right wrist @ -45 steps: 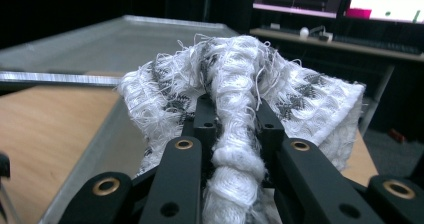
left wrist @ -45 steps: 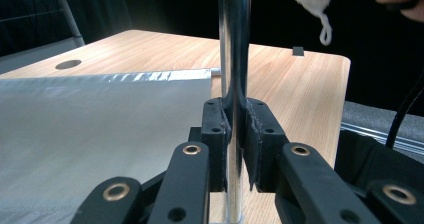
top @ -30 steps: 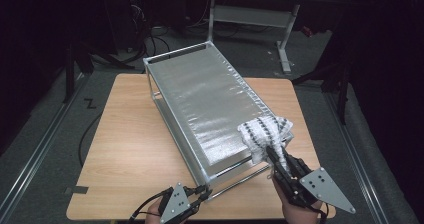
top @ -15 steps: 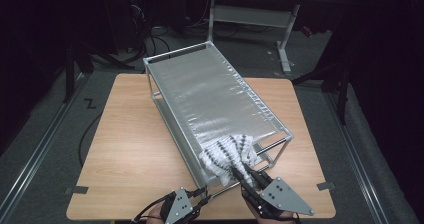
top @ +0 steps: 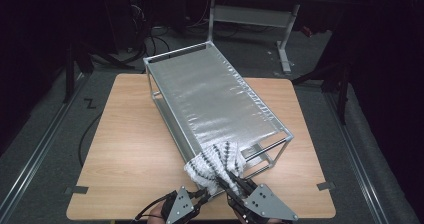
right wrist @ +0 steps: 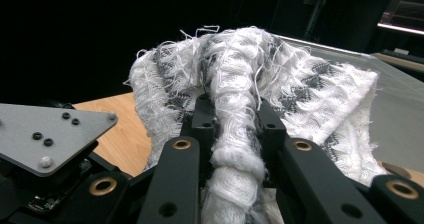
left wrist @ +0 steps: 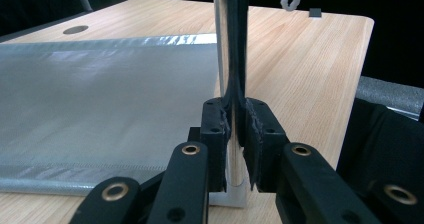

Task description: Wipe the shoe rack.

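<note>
High view, item record: rectangular drying rack of bright metal tubing, its top stretched with silvery mesh fabric hemmed at the edges, standing diagonally on a light wood-grain bench. Knitted cloth, white with grey zigzag bands, loose-looped and fraying, lies bunched over the rack's near corner, partly on the mesh and partly hanging down the front. Right hand-held gripper, black with a grey three-cornered plate, has its jaws clamped together on a twisted fold of the cloth; the right gripper view shows that cloth pinched into a ropy ridge between the pads, the rest fanning out soft and shaggy behind. Left hand-held gripper sits low at the rack's near corner; the left gripper view shows its jaws closed on the polished upright corner post, smooth, mirror-like, with the mesh panel stretching away beside it. Status, as judged: rack steadied, cloth brought onto the rack but still crumpled; spreading it flat across the mesh, and letting go, appear to remain.
</note>
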`<state>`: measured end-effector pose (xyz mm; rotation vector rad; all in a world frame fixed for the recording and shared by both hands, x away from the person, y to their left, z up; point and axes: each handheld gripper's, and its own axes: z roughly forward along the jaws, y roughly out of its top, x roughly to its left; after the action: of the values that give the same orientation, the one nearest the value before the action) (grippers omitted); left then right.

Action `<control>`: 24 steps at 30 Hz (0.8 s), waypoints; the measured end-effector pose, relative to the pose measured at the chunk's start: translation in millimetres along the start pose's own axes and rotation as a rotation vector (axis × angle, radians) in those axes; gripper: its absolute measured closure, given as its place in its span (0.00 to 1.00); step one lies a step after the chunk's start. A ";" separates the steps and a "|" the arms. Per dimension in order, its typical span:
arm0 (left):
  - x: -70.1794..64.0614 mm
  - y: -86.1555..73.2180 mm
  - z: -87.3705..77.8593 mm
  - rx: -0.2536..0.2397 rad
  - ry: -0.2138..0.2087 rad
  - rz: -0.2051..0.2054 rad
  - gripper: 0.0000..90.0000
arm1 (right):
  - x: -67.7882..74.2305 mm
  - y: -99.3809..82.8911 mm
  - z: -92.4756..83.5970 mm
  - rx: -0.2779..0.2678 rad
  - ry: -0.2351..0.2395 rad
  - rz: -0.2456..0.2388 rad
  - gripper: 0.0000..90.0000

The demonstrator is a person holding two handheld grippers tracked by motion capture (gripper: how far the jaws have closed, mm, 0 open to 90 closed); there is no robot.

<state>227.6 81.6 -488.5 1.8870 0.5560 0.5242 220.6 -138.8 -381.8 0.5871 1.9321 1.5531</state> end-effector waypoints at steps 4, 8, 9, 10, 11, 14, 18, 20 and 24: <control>-0.4 0.4 0.4 0.000 -0.001 -0.003 0.89 | -3.4 0.5 0.4 0.007 -0.022 -0.002 0.86; -0.1 0.4 0.2 0.004 -0.003 0.000 0.89 | -18.4 -0.5 -2.1 0.018 -0.075 0.021 0.86; -0.1 0.4 0.2 0.004 -0.003 -0.001 0.89 | -23.2 -1.4 -3.0 0.022 -0.086 0.025 0.86; -0.1 0.5 0.2 0.004 -0.003 -0.001 0.89 | -28.2 -2.4 -3.9 0.023 -0.097 0.035 0.85; -0.2 0.5 0.1 0.005 -0.002 -0.001 0.89 | -33.3 -3.4 -5.0 0.024 -0.112 0.040 0.85; 0.0 0.5 0.0 0.005 -0.005 -0.003 0.89 | -50.1 -6.8 -9.2 0.027 -0.164 0.056 0.85; 0.1 0.5 0.0 0.007 -0.006 -0.005 0.89 | -73.3 -12.6 -16.2 0.030 -0.234 0.097 0.85; 0.3 0.5 -0.1 0.007 -0.008 -0.005 0.89 | -85.6 -16.0 -20.4 0.031 -0.273 0.113 0.85; 0.3 0.5 -0.1 0.006 -0.011 -0.003 0.89 | -109.4 -23.0 -29.2 0.029 -0.351 0.145 0.85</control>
<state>227.8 81.7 -488.0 1.8936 0.5538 0.5101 281.3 -237.1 -381.5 0.9616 1.6781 1.3986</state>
